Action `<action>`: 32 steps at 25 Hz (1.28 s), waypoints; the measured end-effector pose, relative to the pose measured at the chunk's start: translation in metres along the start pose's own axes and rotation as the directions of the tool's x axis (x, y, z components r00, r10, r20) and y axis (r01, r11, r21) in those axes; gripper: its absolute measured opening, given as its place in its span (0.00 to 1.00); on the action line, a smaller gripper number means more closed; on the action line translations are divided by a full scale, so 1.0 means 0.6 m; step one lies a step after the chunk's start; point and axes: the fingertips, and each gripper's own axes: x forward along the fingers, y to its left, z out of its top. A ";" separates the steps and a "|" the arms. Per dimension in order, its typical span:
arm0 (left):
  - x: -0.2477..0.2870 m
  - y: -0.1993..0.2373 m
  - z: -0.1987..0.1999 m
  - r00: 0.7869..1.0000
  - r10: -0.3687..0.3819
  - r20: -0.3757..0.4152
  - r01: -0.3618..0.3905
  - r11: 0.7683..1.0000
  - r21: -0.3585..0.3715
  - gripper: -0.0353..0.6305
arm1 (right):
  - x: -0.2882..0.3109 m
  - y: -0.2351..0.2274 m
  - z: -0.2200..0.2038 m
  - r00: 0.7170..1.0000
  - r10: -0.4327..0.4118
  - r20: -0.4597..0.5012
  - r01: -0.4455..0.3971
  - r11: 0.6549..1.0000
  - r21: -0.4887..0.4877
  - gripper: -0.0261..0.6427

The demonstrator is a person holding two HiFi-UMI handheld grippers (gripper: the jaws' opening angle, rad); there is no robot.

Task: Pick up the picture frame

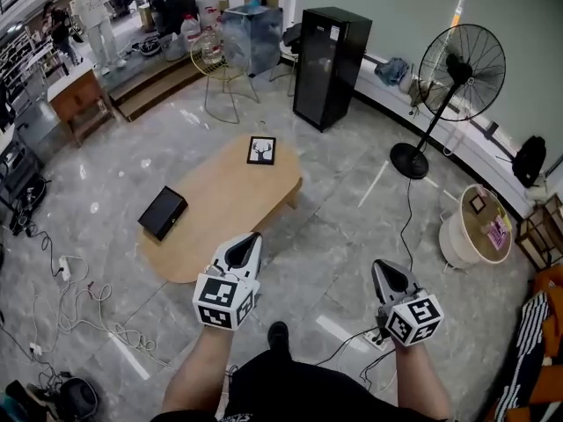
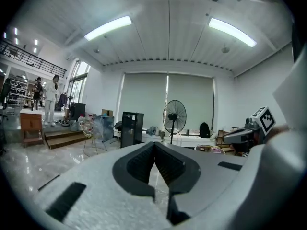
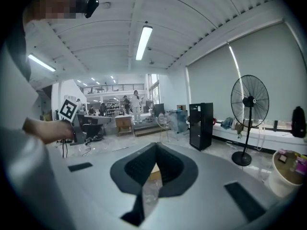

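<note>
Low oval wooden worktop (image 1: 230, 193), one black box (image 1: 163, 212) flat at its left end; tall black cabinet (image 1: 329, 64) beyond; pedestal fan (image 1: 459, 76) right; wire chair (image 1: 220, 70); loose cables (image 1: 81, 299) on grey floor (image 1: 343, 236)

The head view looks steeply down from behind the left tool (image 1: 252, 236) and right tool (image 1: 380, 264). The left gripper view and right gripper view sit close behind each tool's jaws, facing nearly level; both share the standing fan (image 2: 174, 116) and black cabinet (image 2: 130, 128) far ahead.

No readable words or numbers, only square coded markers (image 1: 224, 299) on left hand-held gripper (image 1: 252, 237), right hand-held gripper (image 1: 379, 265)
</note>
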 end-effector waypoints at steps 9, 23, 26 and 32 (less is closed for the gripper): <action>0.106 0.112 0.040 0.999 -0.016 0.031 0.017 1.000 -0.014 0.06 | 0.140 -0.007 0.070 1.000 0.028 0.012 -0.028 0.999 -0.021 0.05; 0.256 0.177 0.040 0.998 0.061 -0.033 -0.061 0.998 0.002 0.06 | 0.344 -0.102 0.093 0.982 0.189 0.024 -0.190 0.981 0.033 0.05; 0.321 0.194 0.040 0.994 0.090 -0.055 -0.090 0.996 0.000 0.06 | 0.405 -0.151 0.100 0.972 0.232 0.029 -0.233 0.972 0.040 0.05; 0.478 0.204 0.074 0.990 0.117 -0.078 -0.116 0.993 0.014 0.06 | 0.519 -0.280 0.135 0.957 0.288 0.021 -0.289 0.956 0.053 0.05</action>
